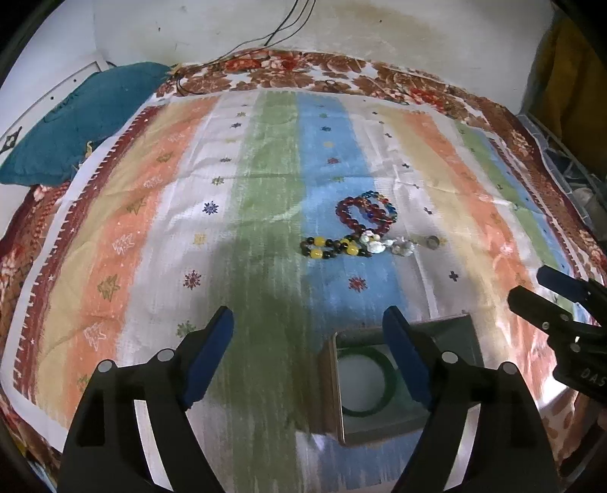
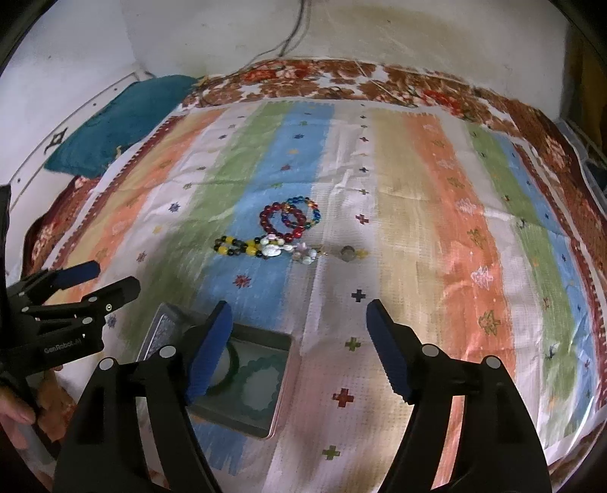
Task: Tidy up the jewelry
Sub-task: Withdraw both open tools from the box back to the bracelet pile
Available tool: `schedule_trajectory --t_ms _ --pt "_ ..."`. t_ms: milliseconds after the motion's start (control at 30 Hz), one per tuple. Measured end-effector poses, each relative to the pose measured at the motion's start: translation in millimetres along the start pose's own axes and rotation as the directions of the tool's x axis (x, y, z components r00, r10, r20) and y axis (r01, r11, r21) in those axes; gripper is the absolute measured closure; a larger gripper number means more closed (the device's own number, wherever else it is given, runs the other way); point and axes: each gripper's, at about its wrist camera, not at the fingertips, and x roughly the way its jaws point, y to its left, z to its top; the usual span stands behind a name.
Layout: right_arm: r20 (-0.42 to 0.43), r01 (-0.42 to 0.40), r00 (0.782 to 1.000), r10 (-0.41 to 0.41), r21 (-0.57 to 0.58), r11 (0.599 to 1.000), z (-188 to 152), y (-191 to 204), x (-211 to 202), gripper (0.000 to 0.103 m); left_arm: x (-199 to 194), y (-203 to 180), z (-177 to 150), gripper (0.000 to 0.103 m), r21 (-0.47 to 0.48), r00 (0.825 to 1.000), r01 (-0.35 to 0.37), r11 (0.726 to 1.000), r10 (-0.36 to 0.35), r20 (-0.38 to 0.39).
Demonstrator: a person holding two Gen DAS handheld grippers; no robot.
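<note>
A pile of bead bracelets lies mid-cloth: a dark red one, a multicoloured one, a yellow-and-black one, pale shell pieces and a small grey ring. A square open box near me holds a green bangle and a light green bead bracelet. My left gripper is open beside the box. My right gripper is open, above the box's right edge.
A striped mat covers a floral bedspread. A teal pillow lies at the far left. Cables hang on the wall behind.
</note>
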Motion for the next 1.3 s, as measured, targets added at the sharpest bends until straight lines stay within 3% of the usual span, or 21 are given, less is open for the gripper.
schedule_trajectory --t_ms 133,400,700,1300 --pt "-0.017 -0.053 0.998 0.054 0.07 0.996 8 -9 9 0.023 7 8 8 0.017 -0.054 0.998 0.059 0.997 -0.06 -0.021" --pt "0.015 -0.048 0.999 0.047 0.069 0.996 21 -9 13 0.013 24 11 21 0.016 -0.066 0.999 0.031 0.997 -0.033 -0.031" --pt "-0.016 -0.013 1.0 0.014 0.096 0.995 28 -19 32 0.012 42 14 33 0.014 -0.071 0.998 0.023 0.997 -0.027 -0.056" --pt "-0.108 -0.028 0.993 0.044 0.145 0.989 44 -33 78 0.012 72 10 48 0.014 -0.024 0.997 -0.01 1.0 0.008 -0.076"
